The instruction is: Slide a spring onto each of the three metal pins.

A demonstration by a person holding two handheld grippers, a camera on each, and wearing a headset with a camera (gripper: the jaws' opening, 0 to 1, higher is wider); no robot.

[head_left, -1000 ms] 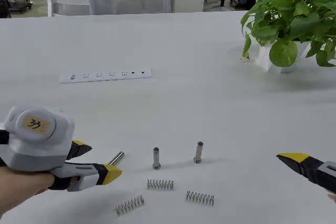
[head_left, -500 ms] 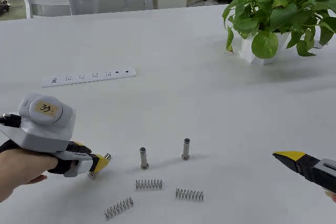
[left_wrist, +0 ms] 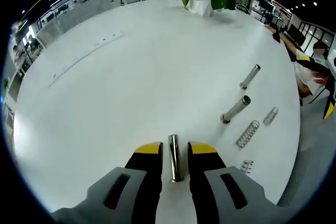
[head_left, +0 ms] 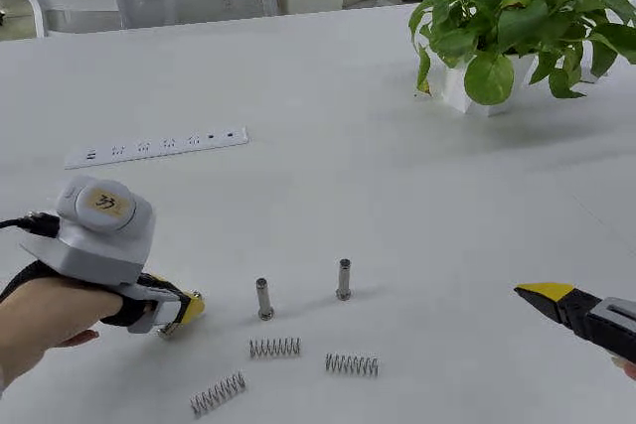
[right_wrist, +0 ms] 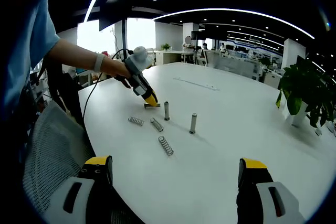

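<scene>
**A:** Where is the third pin?

**B:** The lying pin point(left_wrist: 174, 157) is flat on the white table point(head_left: 397, 176), lengthwise between the yellow-tipped jaws of the left gripper point(left_wrist: 174, 149). The jaws sit close on both sides, but I cannot tell whether they actually pinch it. The middle pin point(head_left: 263, 299) and the right-hand pin point(head_left: 343, 279) stand upright nearby. The springs point(head_left: 274, 347) lie loose just in front of them.

**A:** And the right gripper point(right_wrist: 175, 167)?

**B:** Its jaws are spread wide and hold nothing, well apart from the parts.

**A:** How should the pickup go?

**B:** I'd clamp squarely across the shank, low toward one end, so most of the pin's length stays free for a spring. A smooth, round pin will likely roll or twist if it's pinched off-centre. Lift it gently, then stand it up or hold it steady.
</scene>
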